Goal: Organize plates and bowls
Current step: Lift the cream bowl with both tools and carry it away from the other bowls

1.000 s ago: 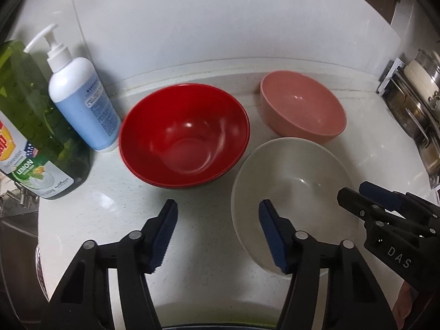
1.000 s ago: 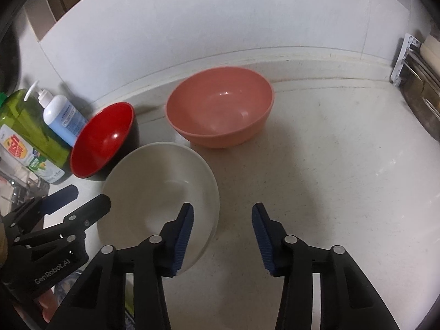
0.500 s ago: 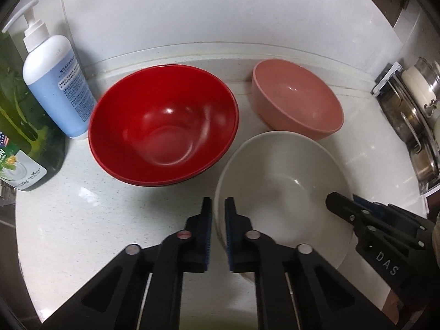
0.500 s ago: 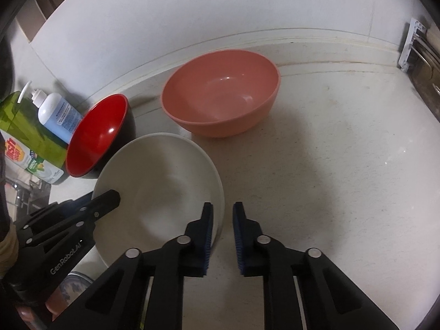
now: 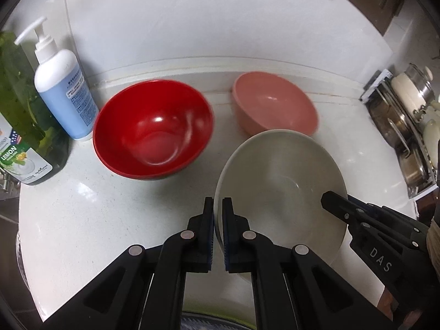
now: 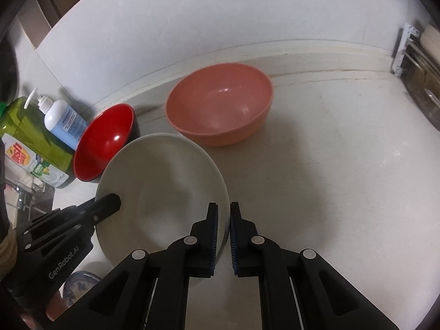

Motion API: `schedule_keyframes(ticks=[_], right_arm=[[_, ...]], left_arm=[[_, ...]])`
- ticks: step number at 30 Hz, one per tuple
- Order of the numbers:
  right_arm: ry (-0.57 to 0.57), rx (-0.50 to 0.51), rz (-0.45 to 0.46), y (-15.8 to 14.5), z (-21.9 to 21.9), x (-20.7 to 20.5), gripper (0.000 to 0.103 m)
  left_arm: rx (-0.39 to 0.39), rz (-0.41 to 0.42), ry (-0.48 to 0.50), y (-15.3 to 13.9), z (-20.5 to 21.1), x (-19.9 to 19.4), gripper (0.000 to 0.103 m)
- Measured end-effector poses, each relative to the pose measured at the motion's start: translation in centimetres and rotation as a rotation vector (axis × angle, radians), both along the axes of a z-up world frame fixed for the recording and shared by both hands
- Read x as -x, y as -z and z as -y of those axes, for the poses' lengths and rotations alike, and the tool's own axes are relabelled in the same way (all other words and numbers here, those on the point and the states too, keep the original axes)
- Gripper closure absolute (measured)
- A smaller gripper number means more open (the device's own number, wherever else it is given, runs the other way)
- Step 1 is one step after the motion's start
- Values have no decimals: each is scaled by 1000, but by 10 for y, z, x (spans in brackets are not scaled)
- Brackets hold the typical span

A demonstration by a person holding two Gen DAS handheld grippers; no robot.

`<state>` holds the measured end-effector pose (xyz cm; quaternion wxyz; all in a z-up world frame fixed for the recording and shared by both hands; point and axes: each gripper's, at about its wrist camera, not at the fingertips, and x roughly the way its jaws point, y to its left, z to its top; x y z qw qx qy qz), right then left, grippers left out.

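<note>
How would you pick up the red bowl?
Probably by its thin rim. The red bowl sits upright and open, too wide to span, so pinch the near rim from above, one finger inside, one outside. The soap bottle crowds its left side and the white bowl its right.

A white pump bottle (image 5: 64, 93) with blue liquid is set at the far left of the white countertop (image 5: 82, 220), against the wall. A green lemon dish-soap bottle (image 5: 22, 126) stands just left of it. Steel pots (image 5: 407, 126) are racked at the right.
</note>
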<state>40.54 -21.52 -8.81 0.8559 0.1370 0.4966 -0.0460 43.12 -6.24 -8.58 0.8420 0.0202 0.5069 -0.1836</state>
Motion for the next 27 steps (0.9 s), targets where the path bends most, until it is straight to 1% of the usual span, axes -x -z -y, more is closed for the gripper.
schedule_keyframes(ticks=[4,10,18,22,27], right_arm=[[10,2,6,-14,7,15,93],[48,-1,10,-28,23,44,93],[85,14,10,-35,46,84,93],[99,28,-2,-34,58,105,93],[126,35,-24,-28,78,127,93]], left_arm=[[6,11,17,-12,11,19,96],[5,15,29,-18,30,46,95],[10,-2,57,-15,52,82,95],[17,-27,75,-9,66,100,95],[8,-52,105,0,87,121,95]])
